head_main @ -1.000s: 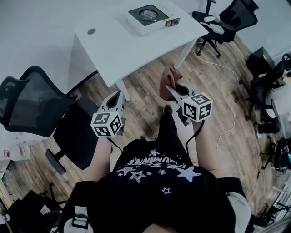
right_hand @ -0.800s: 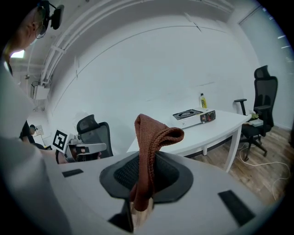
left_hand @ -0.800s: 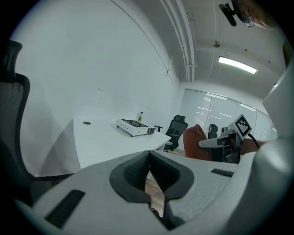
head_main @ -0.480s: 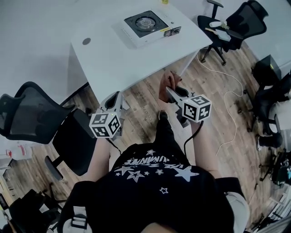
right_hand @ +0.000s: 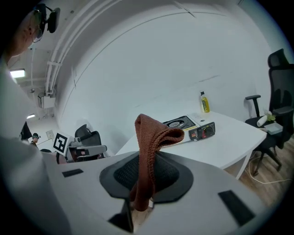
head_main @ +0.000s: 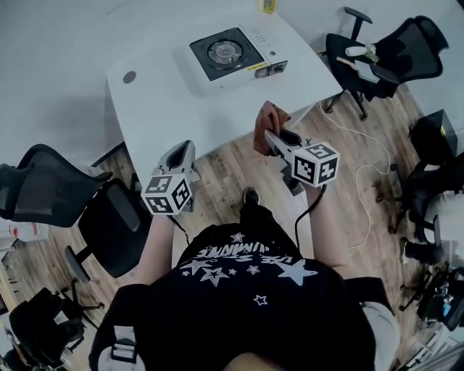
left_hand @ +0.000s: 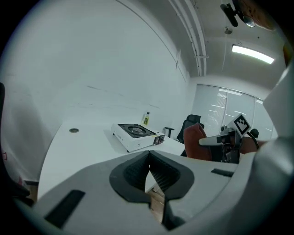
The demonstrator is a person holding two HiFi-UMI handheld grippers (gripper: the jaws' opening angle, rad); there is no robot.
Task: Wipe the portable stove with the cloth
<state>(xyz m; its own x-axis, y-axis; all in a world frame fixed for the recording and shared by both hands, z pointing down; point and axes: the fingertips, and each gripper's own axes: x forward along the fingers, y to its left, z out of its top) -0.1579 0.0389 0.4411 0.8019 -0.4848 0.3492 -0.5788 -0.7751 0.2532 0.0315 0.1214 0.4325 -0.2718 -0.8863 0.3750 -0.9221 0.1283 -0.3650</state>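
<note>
Pinching cloth: right gripper [right_hand: 146,181] is clamping its jaws on the brown cloth [right_hand: 148,137], centre of the head view.
Left gripper [left_hand: 149,179]: jaws are pressing together, nothing between them.
Portable stove [head_main: 233,52]: is sitting on the white table [head_main: 167,101], top centre — well apart from both grippers.

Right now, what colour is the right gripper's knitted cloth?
Rust-brown knitted cloth; clearest in right gripper view.

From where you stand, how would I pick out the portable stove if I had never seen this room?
Find the white table among the black office chairs. Toward its far edge sits the portable stove, a flat white box. Its black top with a round burner sets it apart from the small yellow bottle behind it.
</note>
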